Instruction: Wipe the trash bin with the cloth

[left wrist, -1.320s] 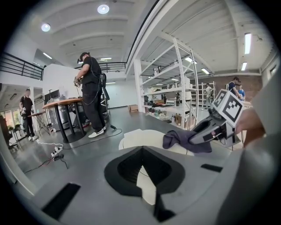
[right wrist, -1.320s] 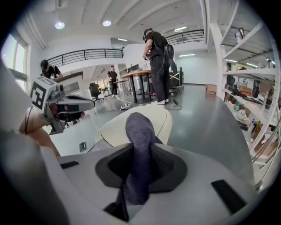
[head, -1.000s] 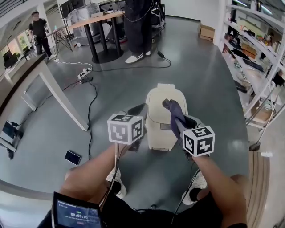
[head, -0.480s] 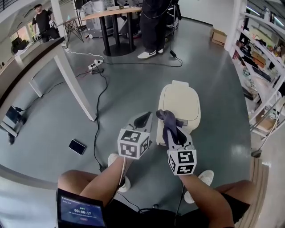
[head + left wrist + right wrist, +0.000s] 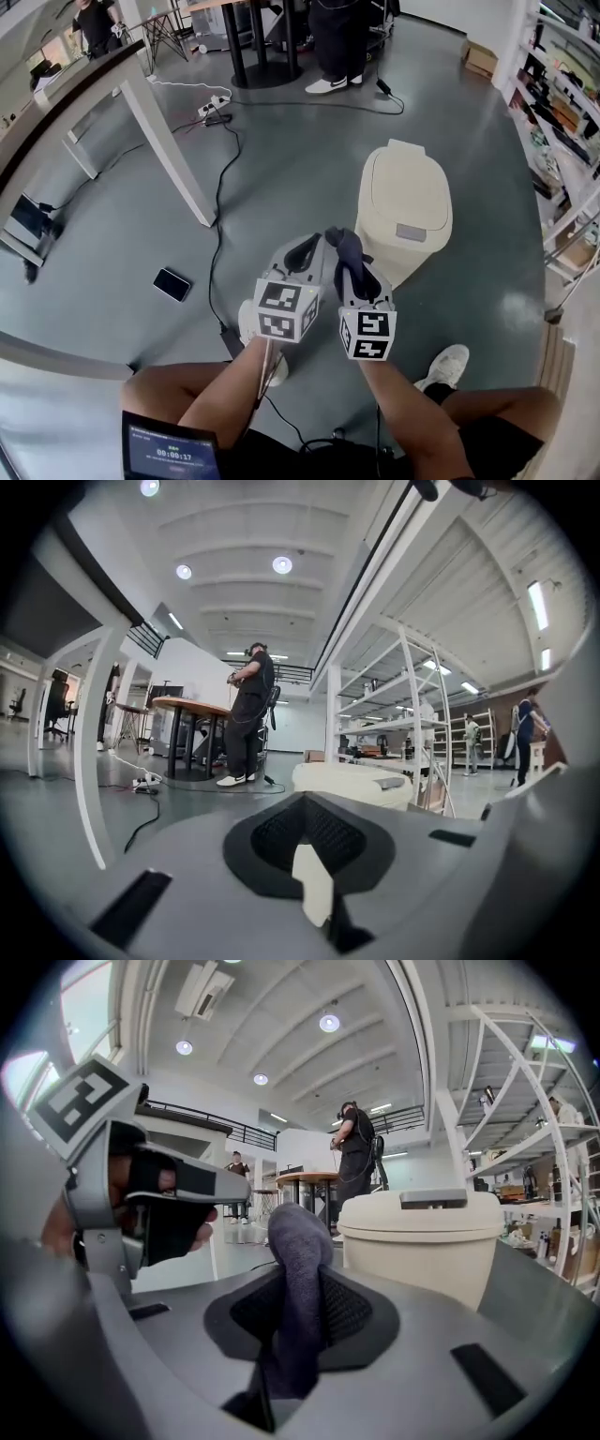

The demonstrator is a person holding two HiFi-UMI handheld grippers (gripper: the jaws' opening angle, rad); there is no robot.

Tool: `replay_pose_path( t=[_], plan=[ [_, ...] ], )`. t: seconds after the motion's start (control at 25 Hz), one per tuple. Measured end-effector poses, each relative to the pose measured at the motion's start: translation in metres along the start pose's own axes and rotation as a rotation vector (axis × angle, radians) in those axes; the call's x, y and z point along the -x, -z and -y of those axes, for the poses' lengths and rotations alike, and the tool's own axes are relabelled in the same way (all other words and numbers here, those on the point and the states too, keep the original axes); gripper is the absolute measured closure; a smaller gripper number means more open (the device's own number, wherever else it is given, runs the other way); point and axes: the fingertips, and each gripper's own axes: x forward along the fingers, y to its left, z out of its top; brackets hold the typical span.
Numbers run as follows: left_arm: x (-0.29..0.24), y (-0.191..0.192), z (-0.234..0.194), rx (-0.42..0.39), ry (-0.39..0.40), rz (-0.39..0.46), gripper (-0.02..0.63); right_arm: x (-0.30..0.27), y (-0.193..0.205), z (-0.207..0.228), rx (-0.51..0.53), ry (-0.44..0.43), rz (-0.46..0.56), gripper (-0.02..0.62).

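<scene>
The cream trash bin (image 5: pixel 405 220) stands on the grey floor with its lid down, up and to the right of both grippers. My right gripper (image 5: pixel 349 255) is shut on a grey-blue cloth (image 5: pixel 343 246), whose bunched end sticks out past the fingertips. In the right gripper view the cloth (image 5: pixel 298 1279) stands up between the jaws, and the bin (image 5: pixel 417 1246) is just beyond, apart from it. My left gripper (image 5: pixel 304 253) sits close beside the right one, shut, with nothing in it. In the left gripper view the bin (image 5: pixel 352 782) shows past the jaws.
A phone (image 5: pixel 173 283) lies on the floor to the left, with a black cable (image 5: pixel 217 216) running past it. A white table leg (image 5: pixel 169 141) slants at upper left. Shelving (image 5: pixel 562 122) lines the right side. A person (image 5: pixel 333 37) stands by a round table at the back.
Both grippers have drawn back from the bin toward me and come closer together. The bin now sits farther up and right. The cloth stays in the right gripper.
</scene>
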Motion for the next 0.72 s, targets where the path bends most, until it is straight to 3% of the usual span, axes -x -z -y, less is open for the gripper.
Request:
replay_pose_path(
  t=[0.72],
  plan=[
    [-0.03, 0.041, 0.046, 0.0, 0.094, -0.101, 0.609, 0.015, 0.021, 0.09, -0.019, 0.156, -0.011, 0.506]
  ],
)
